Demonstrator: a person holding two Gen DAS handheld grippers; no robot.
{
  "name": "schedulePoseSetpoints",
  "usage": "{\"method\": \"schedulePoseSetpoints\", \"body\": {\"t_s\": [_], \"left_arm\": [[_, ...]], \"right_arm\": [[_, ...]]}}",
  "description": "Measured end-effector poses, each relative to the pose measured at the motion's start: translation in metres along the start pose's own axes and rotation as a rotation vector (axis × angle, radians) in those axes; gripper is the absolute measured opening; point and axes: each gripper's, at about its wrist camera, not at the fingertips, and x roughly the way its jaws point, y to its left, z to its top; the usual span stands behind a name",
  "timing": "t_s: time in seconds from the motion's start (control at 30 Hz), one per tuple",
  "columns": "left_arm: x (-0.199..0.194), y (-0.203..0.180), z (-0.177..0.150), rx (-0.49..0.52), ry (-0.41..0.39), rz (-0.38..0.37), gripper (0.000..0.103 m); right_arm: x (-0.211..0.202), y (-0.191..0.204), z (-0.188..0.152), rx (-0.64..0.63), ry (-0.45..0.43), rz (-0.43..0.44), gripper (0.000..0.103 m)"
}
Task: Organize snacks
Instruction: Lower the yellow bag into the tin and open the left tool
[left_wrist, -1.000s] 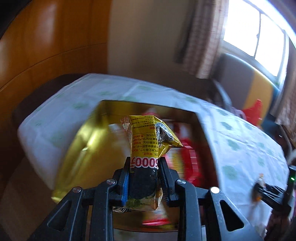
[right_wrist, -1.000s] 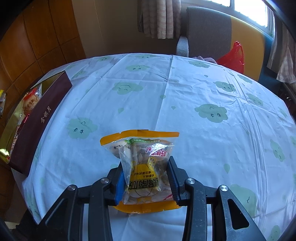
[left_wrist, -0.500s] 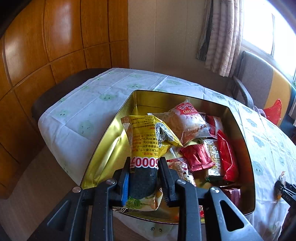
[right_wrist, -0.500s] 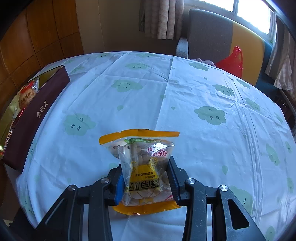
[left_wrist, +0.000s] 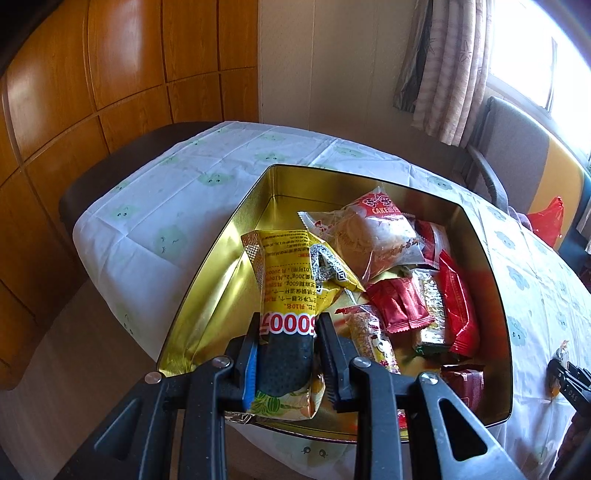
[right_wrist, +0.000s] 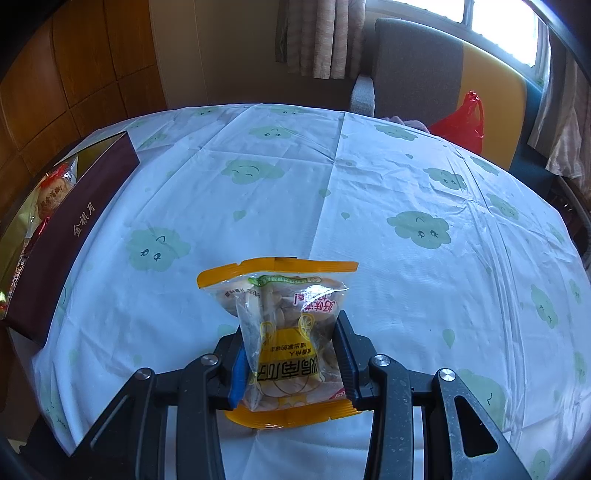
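Gripping a yellow snack packet (left_wrist: 291, 291), my left gripper (left_wrist: 287, 354) holds it above the near left part of a gold-lined tin (left_wrist: 221, 266) on the clothed table (left_wrist: 177, 206). Inside the tin lie a clear cake packet (left_wrist: 373, 232) and red wrappers (left_wrist: 454, 306), heaped toward its right side.

From the right wrist, my right gripper (right_wrist: 291, 358) clamps a clear orange-edged biscuit bag (right_wrist: 284, 325) over the cloud-print tablecloth (right_wrist: 369, 206). The tin's maroon outer wall (right_wrist: 70, 236) sits at the table's far left edge, well apart from the bag.
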Motion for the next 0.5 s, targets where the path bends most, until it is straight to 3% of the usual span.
{"method": "schedulePoseSetpoints", "body": {"t_s": [0.5], "left_arm": [[0.011, 0.020, 0.021, -0.090, 0.054, -0.123, 0.028]], "right_arm": [[0.000, 0.000, 0.001, 0.005, -0.002, 0.001, 0.041]]}}
